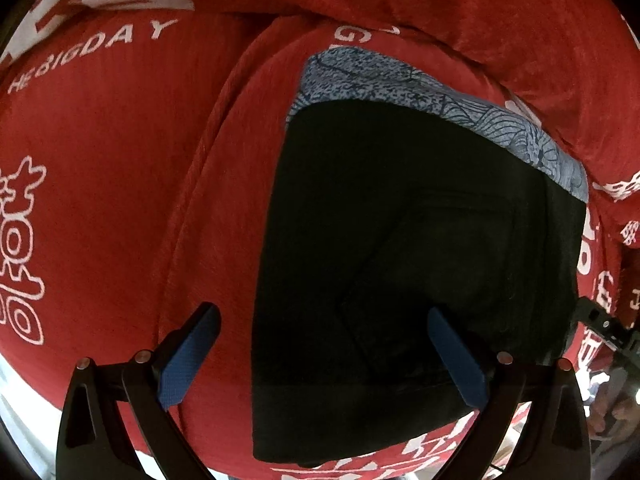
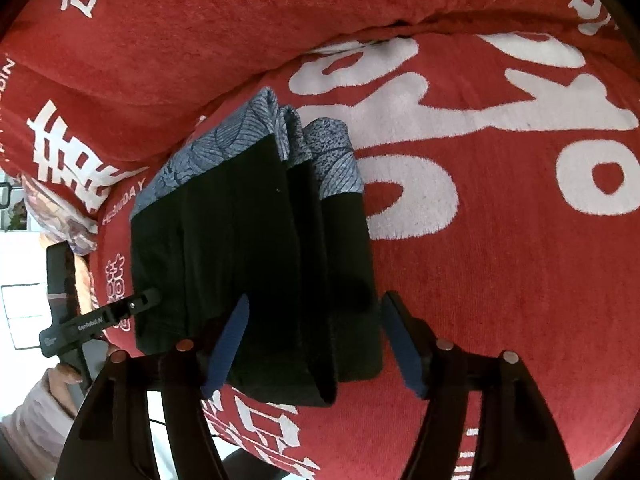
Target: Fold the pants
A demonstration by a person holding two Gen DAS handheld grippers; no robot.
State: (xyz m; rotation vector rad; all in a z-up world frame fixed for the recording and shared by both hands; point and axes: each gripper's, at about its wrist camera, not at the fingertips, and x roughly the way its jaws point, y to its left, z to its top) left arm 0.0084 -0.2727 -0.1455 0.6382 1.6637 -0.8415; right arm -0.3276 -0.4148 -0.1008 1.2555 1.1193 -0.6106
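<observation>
Black pants (image 1: 400, 240) lie folded into a compact stack on a red blanket (image 1: 120, 180). A blue-grey patterned band (image 1: 400, 80) shows at their far end. My left gripper (image 1: 322, 316) hangs open over the stack's left edge, one finger over the blanket and the other over the black cloth. In the right wrist view the same pants (image 2: 240, 220) show several folded layers and the patterned band (image 2: 224, 140). My right gripper (image 2: 317, 300) stands open astride the near right part of the stack, its pads not pressing. The left gripper's body (image 2: 100, 320) shows at that view's left.
The red blanket (image 2: 480, 260) carries large white characters and rises in a thick bunched ridge (image 2: 240, 20) behind the pants. A hand in a pale sleeve (image 2: 36, 412) is at the lower left. White floor (image 2: 20, 300) lies beyond the blanket's left edge.
</observation>
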